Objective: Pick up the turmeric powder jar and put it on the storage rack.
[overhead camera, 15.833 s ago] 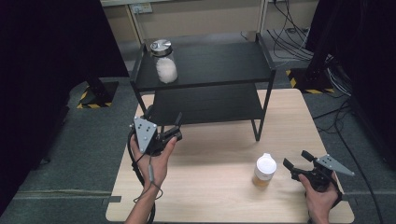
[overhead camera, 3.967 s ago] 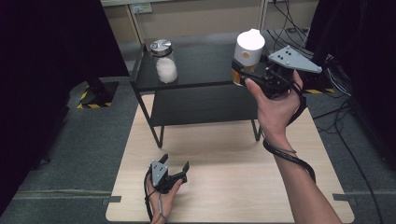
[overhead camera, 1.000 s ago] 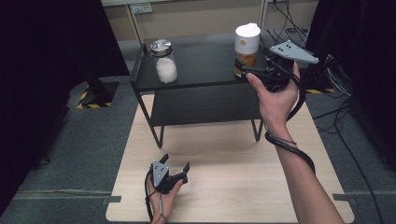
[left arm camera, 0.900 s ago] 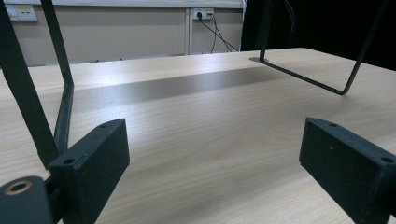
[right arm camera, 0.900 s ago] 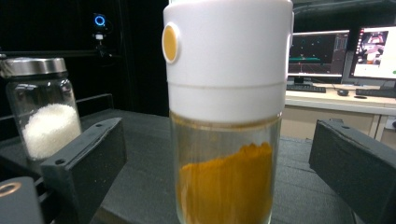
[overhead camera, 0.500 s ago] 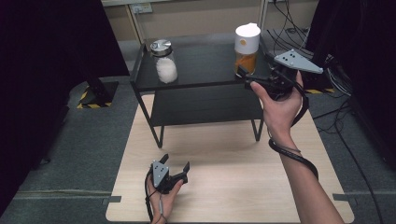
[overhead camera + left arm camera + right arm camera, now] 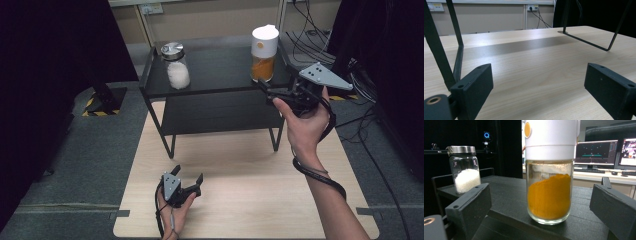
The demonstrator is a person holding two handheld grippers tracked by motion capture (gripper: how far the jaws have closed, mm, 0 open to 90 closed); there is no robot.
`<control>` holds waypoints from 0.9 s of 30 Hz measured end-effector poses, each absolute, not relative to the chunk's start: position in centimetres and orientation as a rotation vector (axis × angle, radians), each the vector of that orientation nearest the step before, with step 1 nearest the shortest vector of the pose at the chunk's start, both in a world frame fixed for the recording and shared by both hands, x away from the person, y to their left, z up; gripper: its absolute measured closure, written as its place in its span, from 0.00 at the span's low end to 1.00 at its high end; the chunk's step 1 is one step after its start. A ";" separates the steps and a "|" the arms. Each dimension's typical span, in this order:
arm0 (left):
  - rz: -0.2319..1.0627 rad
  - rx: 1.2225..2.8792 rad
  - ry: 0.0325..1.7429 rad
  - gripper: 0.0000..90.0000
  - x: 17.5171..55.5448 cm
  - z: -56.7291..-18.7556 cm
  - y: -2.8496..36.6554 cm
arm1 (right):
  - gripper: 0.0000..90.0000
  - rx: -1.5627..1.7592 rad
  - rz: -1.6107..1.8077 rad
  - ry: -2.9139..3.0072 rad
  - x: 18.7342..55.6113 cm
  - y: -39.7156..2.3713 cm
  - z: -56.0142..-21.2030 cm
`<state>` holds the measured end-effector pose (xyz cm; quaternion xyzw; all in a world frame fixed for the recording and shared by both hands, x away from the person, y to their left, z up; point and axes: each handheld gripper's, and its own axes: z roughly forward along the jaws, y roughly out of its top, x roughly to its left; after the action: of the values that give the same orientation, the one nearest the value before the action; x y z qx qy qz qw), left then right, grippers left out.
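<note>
— Right gripper (image 7: 270, 92), what is it doing?
— Held at centre right of the high view, jaws spread, empty, just below the orange-powder jar (image 7: 263, 53).
— And the jar?
— Upper centre, upright on the black shelf (image 7: 220, 75), long axis vertical, white cap up.
— Left gripper (image 7: 189, 181)?
— Bottom centre, jaws apart, empty.
</note>
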<state>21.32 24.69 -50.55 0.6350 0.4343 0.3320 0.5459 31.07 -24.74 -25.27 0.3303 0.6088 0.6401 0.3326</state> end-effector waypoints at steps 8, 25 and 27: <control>0.787 1.506 1.030 0.09 21.3 -50.5 24.7 | 0.05 0.849 1.683 1.595 30.6 -25.1 -25.9; 0.787 1.504 1.032 0.09 21.3 -50.5 24.7 | 0.05 0.820 1.686 1.630 28.6 -26.6 -28.3; 0.787 1.505 1.032 0.09 21.3 -50.5 24.7 | 0.05 0.818 1.686 1.630 28.5 -26.7 -28.5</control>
<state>21.33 24.68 -50.54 0.6346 0.4351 0.3319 0.5458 28.49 -26.69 -28.47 0.3117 0.6212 0.6424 0.3229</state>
